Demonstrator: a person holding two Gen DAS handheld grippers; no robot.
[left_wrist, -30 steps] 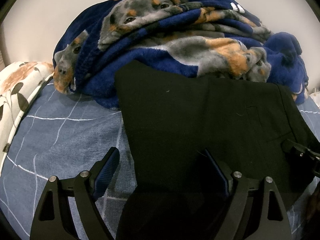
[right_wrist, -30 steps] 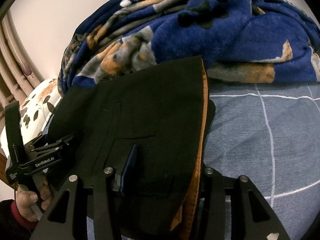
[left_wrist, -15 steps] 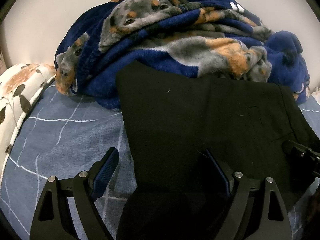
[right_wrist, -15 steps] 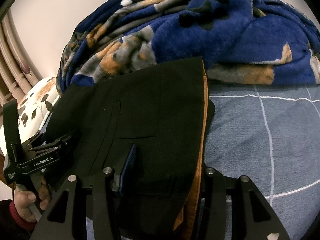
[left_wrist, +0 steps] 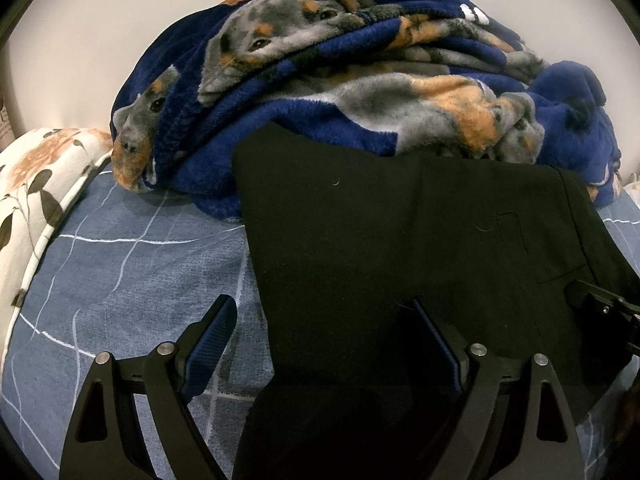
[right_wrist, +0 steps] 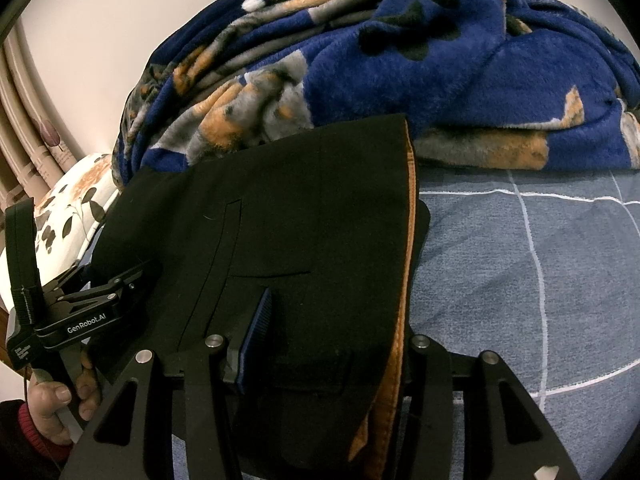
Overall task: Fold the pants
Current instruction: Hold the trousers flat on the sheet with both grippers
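Left-wrist view is showing black pants (left_wrist: 380, 240) lying folded on the blue bedsheet (left_wrist: 132, 272), against the dog-print blanket (left_wrist: 360, 92). The left gripper (left_wrist: 320, 332) is hanging spread over one edge; the right gripper (right_wrist: 336, 340) is seemingly pinching the waistband, suggesting another fold remains.

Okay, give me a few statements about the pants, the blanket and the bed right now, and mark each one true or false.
1. The black pants lie on a blue checked bedsheet. True.
2. The blanket behind the pants is plain red. False: it is dark blue with a dog print.
3. An orange lining shows along one edge of the pants. True.
4. The left gripper has its jaws pressed together. False: its jaws stand wide apart.
5. A floral pillow lies at the bed's edge. True.
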